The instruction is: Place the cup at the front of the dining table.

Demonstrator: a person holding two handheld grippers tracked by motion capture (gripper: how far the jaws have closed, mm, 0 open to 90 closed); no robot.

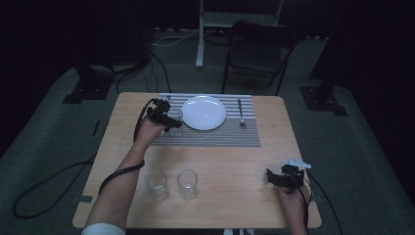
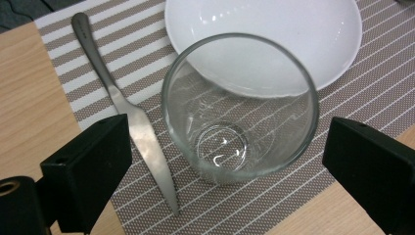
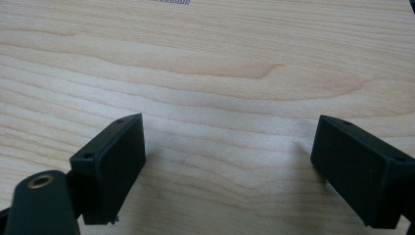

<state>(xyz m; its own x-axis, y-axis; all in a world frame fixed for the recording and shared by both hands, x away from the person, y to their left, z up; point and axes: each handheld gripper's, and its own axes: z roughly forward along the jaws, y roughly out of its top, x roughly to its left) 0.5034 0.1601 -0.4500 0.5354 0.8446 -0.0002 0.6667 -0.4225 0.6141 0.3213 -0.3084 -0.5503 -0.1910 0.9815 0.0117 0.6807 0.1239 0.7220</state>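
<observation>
1. High view: I see my left gripper [image 1: 165,117] far out over the striped placemat [image 1: 215,137], right at the glass [image 1: 175,122] that stands upright just left of the white plate [image 1: 203,112]. My right gripper [image 1: 284,177] rests near the table's [image 1: 230,205] right front corner, well apart from it all, so the left hand is plainly the nearer one. Two more glasses [image 1: 172,184] stand side by side at the front edge; a fork [image 1: 241,113] lies right of the plate.

2. Left gripper view: the jaws stand spread, one on each side of the glass [image 2: 240,110], with a gap on both sides and neither pad touching. The glass sits centred between them, its mouth towards the camera, its foot on the placemat [image 2: 342,88]. A knife [image 2: 132,117] lies just beside it on the left, its length running away from me, its blade close to the left jaw. The plate [image 2: 264,29] lies just beyond.

3. Right gripper view: the jaws are spread over bare table [image 3: 205,73], with nothing between them.
</observation>
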